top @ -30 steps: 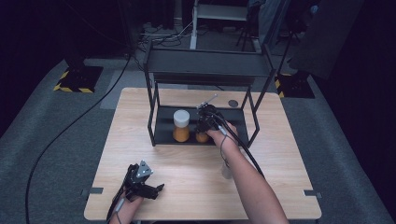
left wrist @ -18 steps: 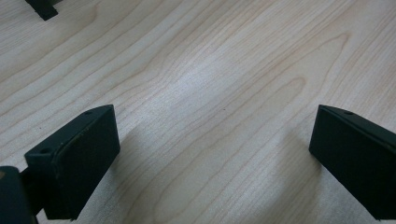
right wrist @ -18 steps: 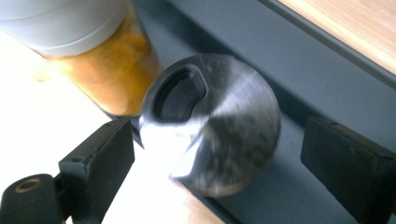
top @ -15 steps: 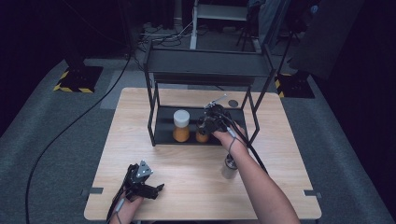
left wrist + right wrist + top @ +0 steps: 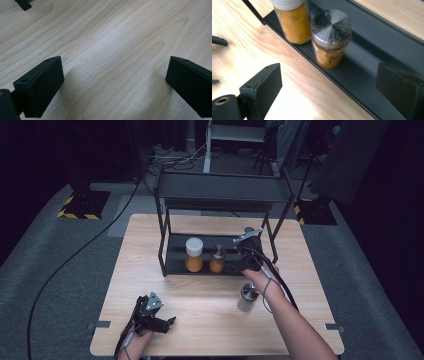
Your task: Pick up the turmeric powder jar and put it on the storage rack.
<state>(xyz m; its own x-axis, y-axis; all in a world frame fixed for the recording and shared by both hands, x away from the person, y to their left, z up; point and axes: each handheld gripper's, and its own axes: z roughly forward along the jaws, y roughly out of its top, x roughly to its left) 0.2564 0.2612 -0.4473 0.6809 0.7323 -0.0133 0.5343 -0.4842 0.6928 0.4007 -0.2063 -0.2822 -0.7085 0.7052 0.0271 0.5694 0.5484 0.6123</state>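
A black two-level rack [image 5: 225, 190] stands at the back of the wooden table [image 5: 200, 290]. On its lower shelf [image 5: 372, 47] are a white-lidded jar of orange powder [image 5: 194, 254] [image 5: 292, 20] and a smaller metal-lidded jar of orange powder [image 5: 217, 258] [image 5: 331, 37], side by side and upright. My right gripper [image 5: 231, 267] [image 5: 329, 75] is open just right of the small jar, low at the shelf's front edge, holding nothing. A second metal-lidded jar [image 5: 248, 295] stands on the table under my right forearm. My left gripper [image 5: 167, 324] [image 5: 116, 65] is open over bare wood near the front edge.
The rack's upright posts [image 5: 162, 245] and top shelf frame the lower shelf. A black cable [image 5: 75, 255] runs across the grey floor to the left. Bare wood spreads between the rack and the left gripper.
My right gripper has drawn back to the right, away from the small metal-lidded jar, which stays on the shelf. The left gripper has not moved.
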